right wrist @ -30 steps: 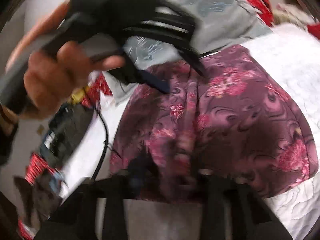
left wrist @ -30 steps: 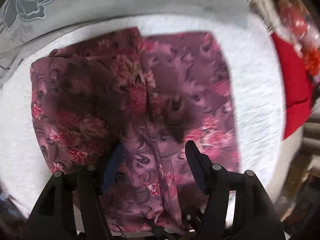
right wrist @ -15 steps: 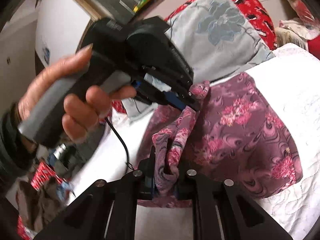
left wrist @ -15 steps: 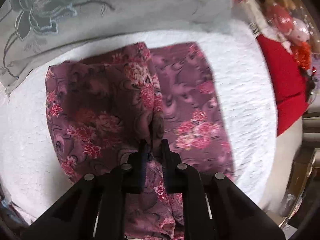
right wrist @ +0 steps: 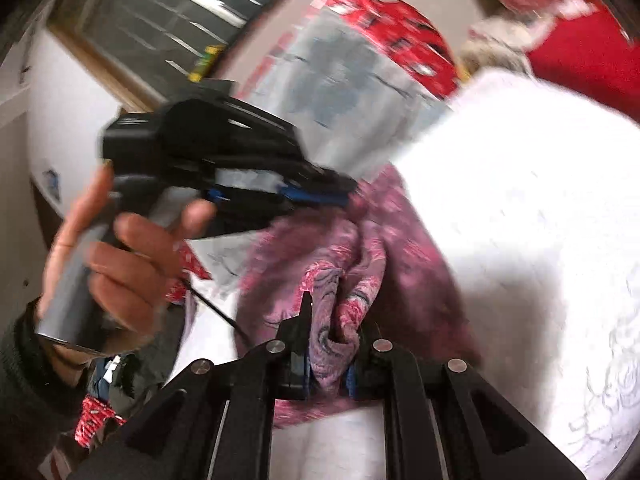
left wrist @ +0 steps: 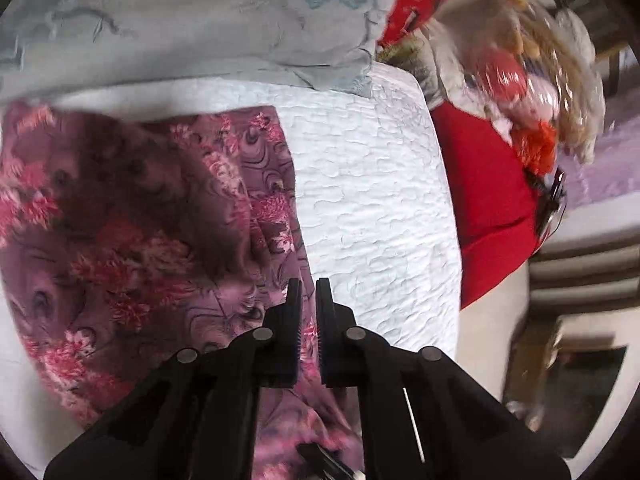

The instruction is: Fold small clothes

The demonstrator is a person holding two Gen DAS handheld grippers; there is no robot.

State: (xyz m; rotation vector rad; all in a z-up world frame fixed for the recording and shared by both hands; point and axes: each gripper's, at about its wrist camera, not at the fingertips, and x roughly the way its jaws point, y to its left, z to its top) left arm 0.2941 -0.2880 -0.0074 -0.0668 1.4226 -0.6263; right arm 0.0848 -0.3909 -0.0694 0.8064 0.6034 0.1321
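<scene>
A purple garment with pink flowers (left wrist: 140, 240) lies on a white quilted bed cover (left wrist: 372, 200). In the left wrist view my left gripper (left wrist: 308, 286) has its jaws closing tight on the garment's right edge, and cloth shows between the pads. The right wrist view shows that gripper (right wrist: 349, 196) pinching a raised corner of the garment (right wrist: 400, 264), with a hand (right wrist: 120, 264) on its grip. My right gripper (right wrist: 332, 320) is shut on a bunched fold, and cloth hides its right fingertip.
A grey flowered cloth (left wrist: 180, 20) is heaped at the far side of the bed. A red cloth (left wrist: 480, 200) and a plastic-wrapped bundle (left wrist: 520, 72) lie to the right. A thin black cable (right wrist: 216, 308) trails at the bed's left edge (right wrist: 208, 340).
The left jaws went from wide open to pinched on the garment and rose with it. The right gripper swung sideways with its fold, and the lifted cloth now hangs between both grippers.
</scene>
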